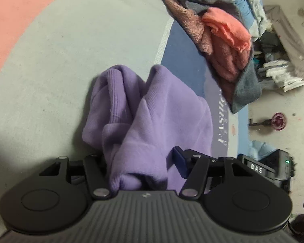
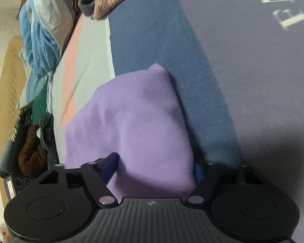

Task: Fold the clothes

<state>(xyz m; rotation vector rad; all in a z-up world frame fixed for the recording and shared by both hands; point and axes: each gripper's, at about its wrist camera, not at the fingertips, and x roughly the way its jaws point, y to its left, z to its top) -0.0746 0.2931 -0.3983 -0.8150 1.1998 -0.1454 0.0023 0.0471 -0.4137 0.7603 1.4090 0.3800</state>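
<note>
A lilac knit garment (image 1: 152, 109) lies bunched on the bed sheet (image 1: 60, 60), with a ribbed cuff or hem at its upper left. My left gripper (image 1: 141, 162) is shut on a fold of the garment, which fills the gap between the jaws; only the right blue pad (image 1: 179, 162) shows. In the right wrist view the same lilac garment (image 2: 135, 121) rises from my right gripper (image 2: 156, 170), which is shut on it. Blue pads (image 2: 109, 166) show at both sides of the pinched cloth.
A pile of other clothes (image 1: 218, 38), pink, coral and grey, lies on the bed at the upper right. The bed edge drops to a floor with bags and a black box (image 1: 269, 166). Blue and white bedding (image 2: 42, 26) hangs at the far bed edge.
</note>
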